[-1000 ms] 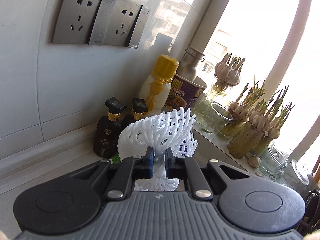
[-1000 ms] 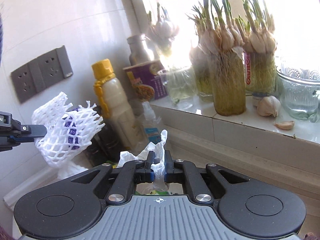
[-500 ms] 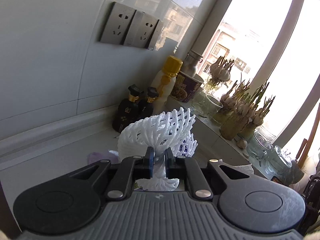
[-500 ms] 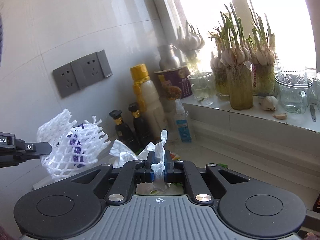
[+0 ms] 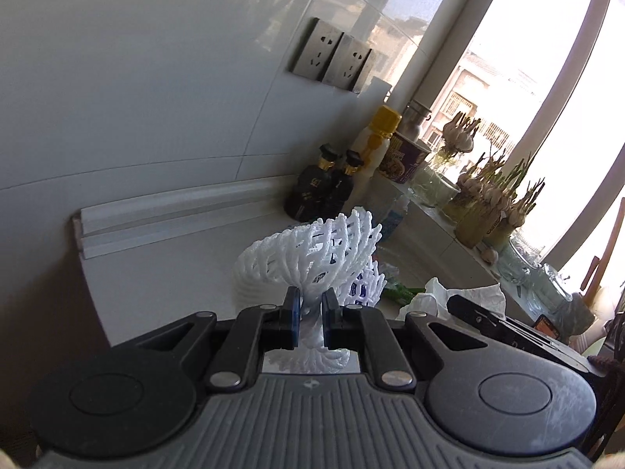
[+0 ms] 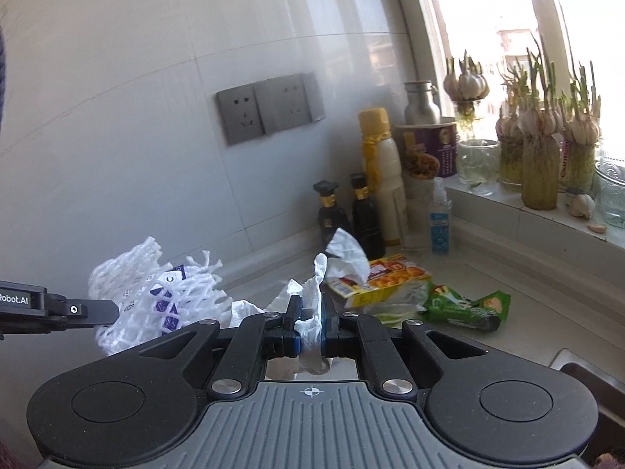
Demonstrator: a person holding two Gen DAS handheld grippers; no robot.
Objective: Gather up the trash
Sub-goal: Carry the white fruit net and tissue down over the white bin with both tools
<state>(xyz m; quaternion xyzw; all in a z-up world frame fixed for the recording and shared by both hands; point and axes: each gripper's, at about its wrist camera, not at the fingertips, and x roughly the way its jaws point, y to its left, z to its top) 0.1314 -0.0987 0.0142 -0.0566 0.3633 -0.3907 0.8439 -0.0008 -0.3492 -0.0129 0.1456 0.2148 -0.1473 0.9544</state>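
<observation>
Daylight enters through the window (image 6: 508,19) at the right and overexposes the panes. The tiled wall (image 5: 136,78) shows soft glare and reflections. The garlic jars (image 6: 539,172) are backlit. Fisheye distortion curves straight lines, and corners vignette dark. Focus is sharp throughout.

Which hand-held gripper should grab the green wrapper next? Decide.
Neither yet: left hand-held gripper is shut on the foam net, right hand-held gripper on the tissue. Once emptied, right; green wrapper lies nearer it.
</observation>
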